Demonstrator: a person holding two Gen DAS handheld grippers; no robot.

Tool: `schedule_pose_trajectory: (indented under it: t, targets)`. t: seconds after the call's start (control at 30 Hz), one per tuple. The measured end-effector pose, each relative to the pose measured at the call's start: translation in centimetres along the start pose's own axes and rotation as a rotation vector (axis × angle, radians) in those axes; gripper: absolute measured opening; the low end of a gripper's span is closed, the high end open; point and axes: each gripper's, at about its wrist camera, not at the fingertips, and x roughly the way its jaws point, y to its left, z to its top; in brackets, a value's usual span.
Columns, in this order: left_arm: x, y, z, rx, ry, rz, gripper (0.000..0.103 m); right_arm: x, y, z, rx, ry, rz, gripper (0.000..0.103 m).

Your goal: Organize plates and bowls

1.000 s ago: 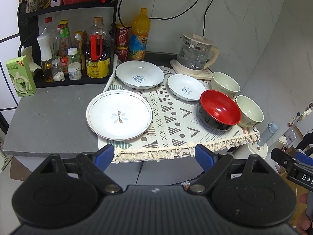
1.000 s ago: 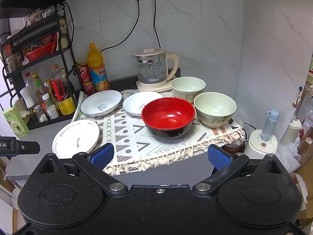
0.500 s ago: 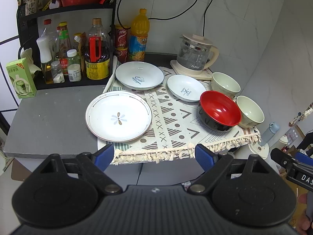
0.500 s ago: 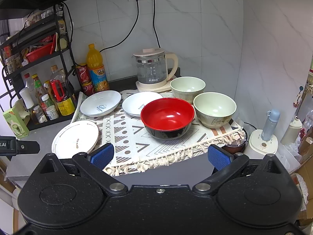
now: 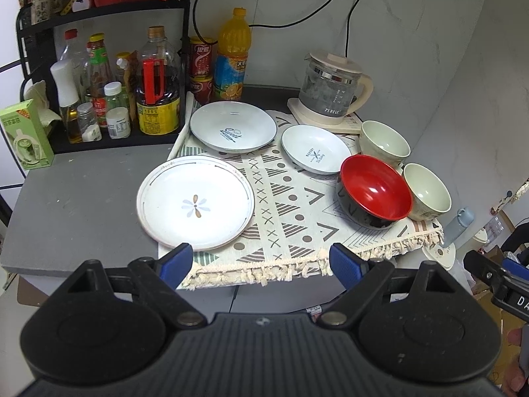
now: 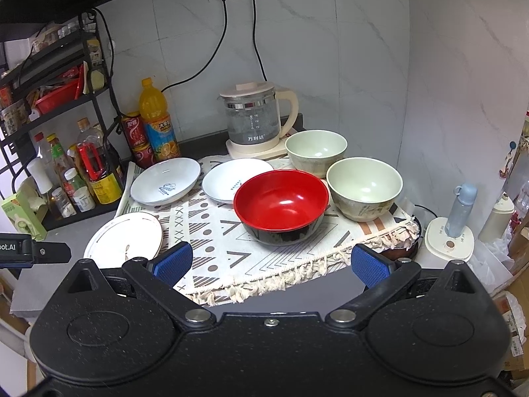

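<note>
1. The left gripper (image 5: pixel 261 261) hangs in front of the counter's near edge with its blue-padded fingers (image 5: pixel 174 262) spread wide and nothing between them.
2. The right gripper (image 6: pixel 270 262) is also spread open and empty, held short of the fringed patterned cloth (image 6: pixel 228 241).
3. A large white plate with a flower mark (image 5: pixel 195 202) lies at the cloth's left edge, partly over the grey counter (image 5: pixel 79 198).
4. Behind it sits a deep white plate with blue lettering (image 5: pixel 233 126); just to its right lies a smaller white plate (image 5: pixel 315 153).
5. A red bowl with a black outside (image 6: pixel 281 203) stands upright on the cloth, in front of the smaller plate and overlapping its rim in the right wrist view; whether they touch is hard to tell.
6. Two pale green bowls stand right of it: the near bowl (image 6: pixel 363 188) just beside the red one, the far bowl (image 6: pixel 315 150) behind, close to the glass kettle (image 6: pixel 254 122).
7. An orange juice bottle (image 5: pixel 233 53) and red cans (image 5: pixel 200 58) stand at the back by a black rack of sauce bottles (image 5: pixel 99 29).
8. A green carton (image 5: pixel 24 135) stands at the counter's far left.
</note>
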Motion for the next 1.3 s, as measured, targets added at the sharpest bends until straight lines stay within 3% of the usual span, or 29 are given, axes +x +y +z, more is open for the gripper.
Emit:
schedule_pose_trajectory:
  t: [0.27,0.83,1.3]
  targets:
    - [3.4,-0.4,2.4,-0.028,0.070,-0.020,0.088,2.4,-0.8,1.7,0.041,0.025,-0.010,0.103]
    - [10.0,-2.0,8.9,0.007,0.131,-0.064,0.088,7.7,-0.9,4.8,0.099,0.069,-0.042,0.103]
    - [16.1,-2.9,12.3,0.058,0.214,-0.121,0.088,11.8,-1.3,5.7,0.188,0.104,-0.145,0.103]
